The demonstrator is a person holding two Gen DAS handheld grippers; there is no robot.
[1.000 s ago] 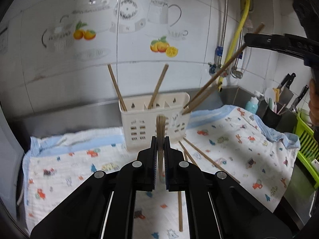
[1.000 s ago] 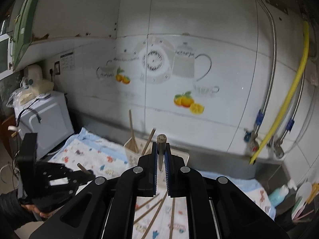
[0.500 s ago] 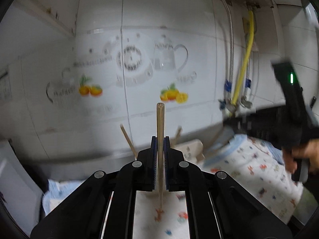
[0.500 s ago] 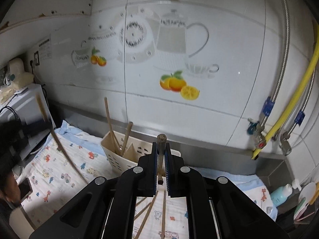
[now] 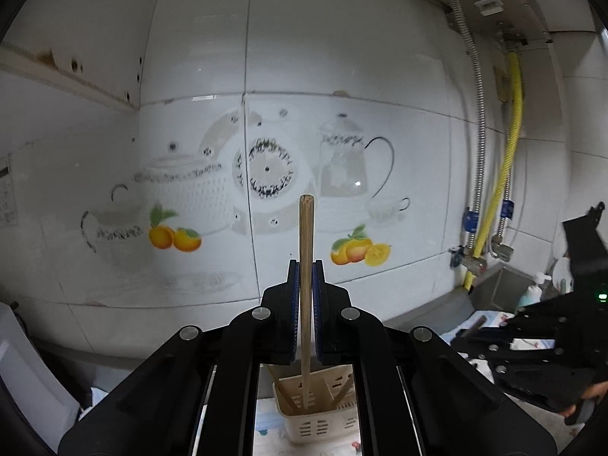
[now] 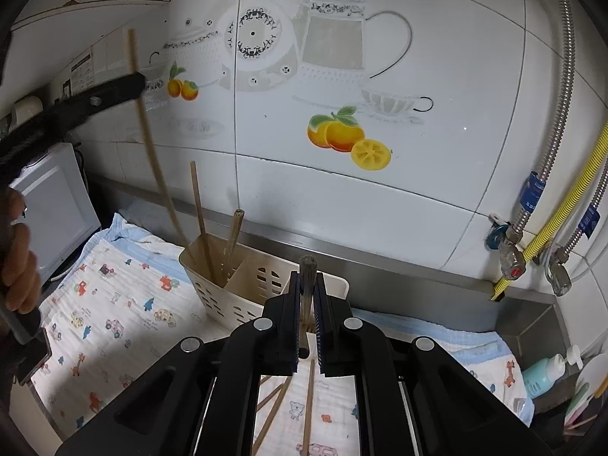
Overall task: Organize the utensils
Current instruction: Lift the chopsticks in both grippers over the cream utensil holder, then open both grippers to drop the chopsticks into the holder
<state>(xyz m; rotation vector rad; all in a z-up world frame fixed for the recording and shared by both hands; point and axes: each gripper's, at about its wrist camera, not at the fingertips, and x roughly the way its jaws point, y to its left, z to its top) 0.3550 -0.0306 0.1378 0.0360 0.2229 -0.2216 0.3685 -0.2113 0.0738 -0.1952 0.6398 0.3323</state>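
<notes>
Wooden chopstick stands pinched in your left hand-held gripper over the cream slotted plastic utensil holder; your right hand-held gripper pinches another wooden chopstick.

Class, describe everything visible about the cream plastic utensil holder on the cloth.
The cream plastic utensil holder is a slotted rectangular basket with inner dividers, standing upright on the printed cloth near the steel backsplash. Two wooden chopsticks lean in its left compartment. The long chopstick gripped by the left gripper dips its tip into that compartment too.
</notes>
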